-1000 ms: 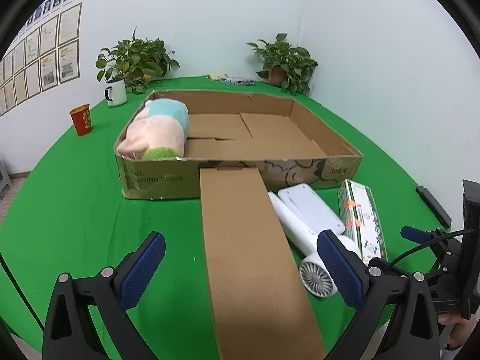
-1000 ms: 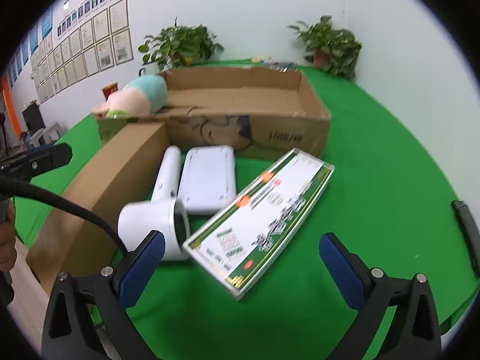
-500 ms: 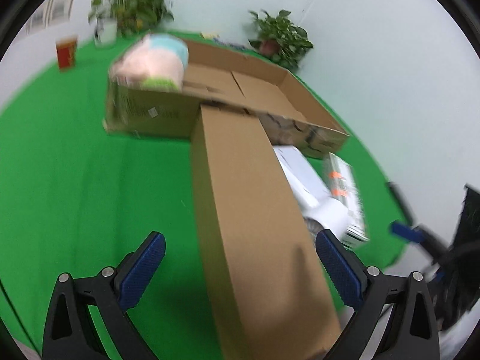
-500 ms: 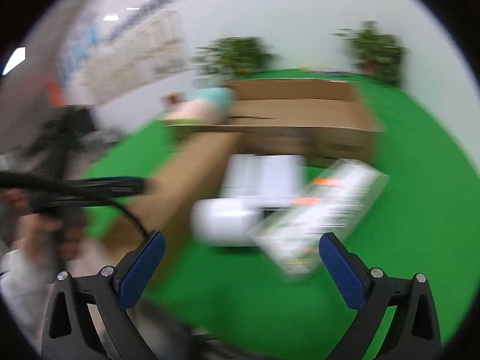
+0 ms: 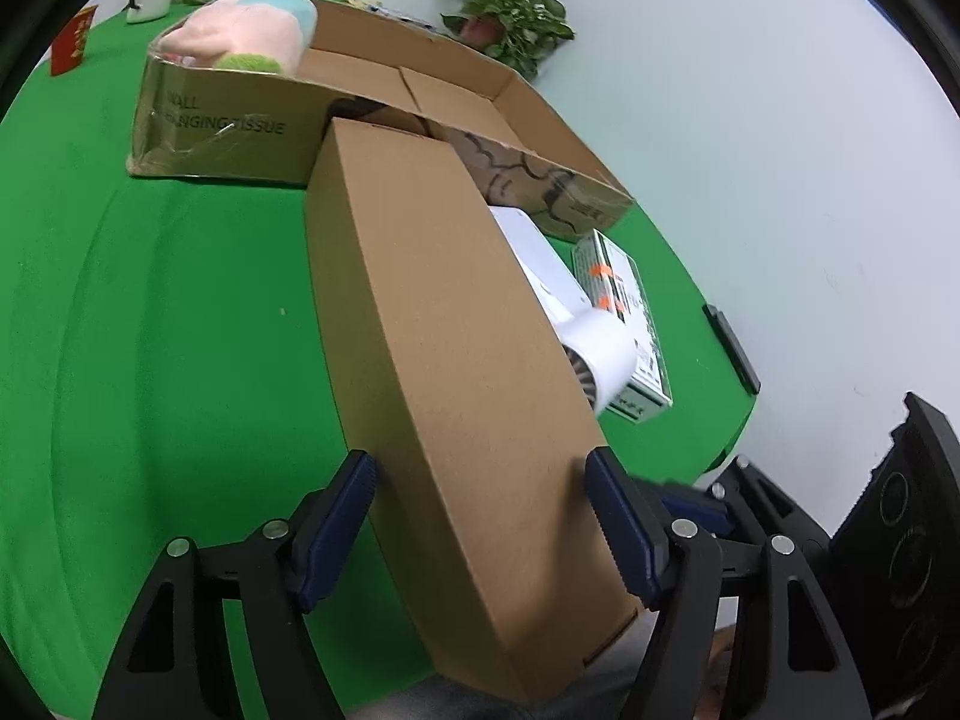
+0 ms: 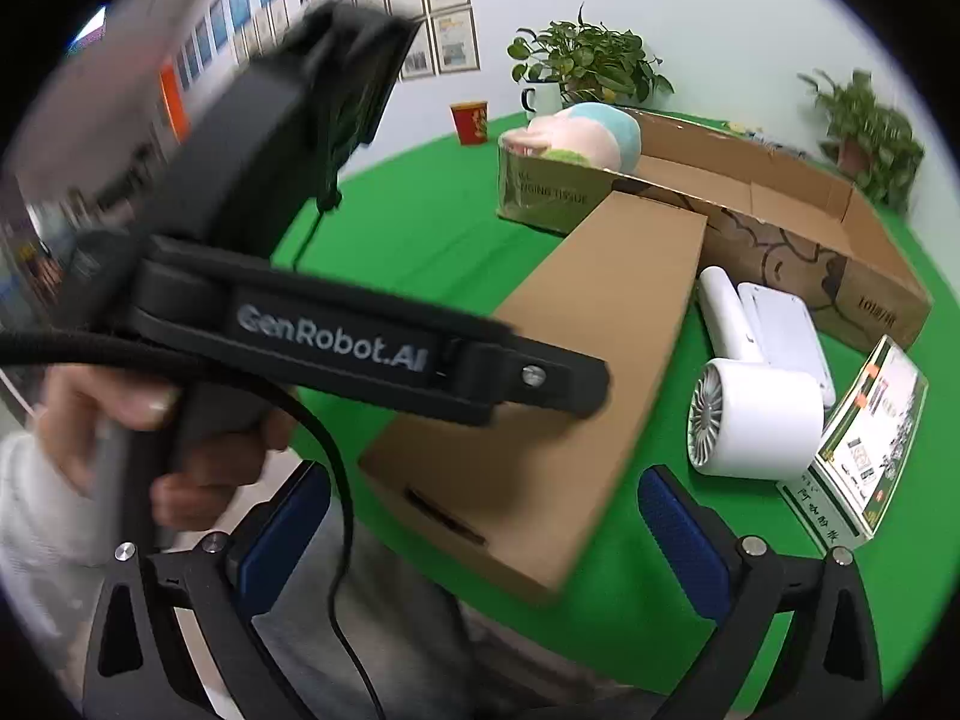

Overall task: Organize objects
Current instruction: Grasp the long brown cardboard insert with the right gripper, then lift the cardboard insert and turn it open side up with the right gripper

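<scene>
A long brown carton (image 5: 444,330) lies on the green table, its far end against the big open cardboard box (image 5: 384,90). My left gripper (image 5: 480,516) is shut on the carton's near end, blue pads on both long sides. My right gripper (image 6: 480,540) is open and empty, just behind the carton's near end (image 6: 540,420). The left gripper's body (image 6: 336,336) crosses the right wrist view. A plush toy (image 5: 240,30) sits in the box's left corner.
Right of the carton lie a white hair dryer (image 6: 750,414), a white flat device (image 6: 786,330) and a green-edged printed box (image 6: 864,438). A red cup (image 6: 471,123), a mug and potted plants (image 6: 588,60) stand at the table's far side. A black remote (image 5: 732,348) lies near the right edge.
My left gripper moved forward and closed on the carton's near end. My right gripper swung left, from facing the printed box to facing the carton and the left gripper.
</scene>
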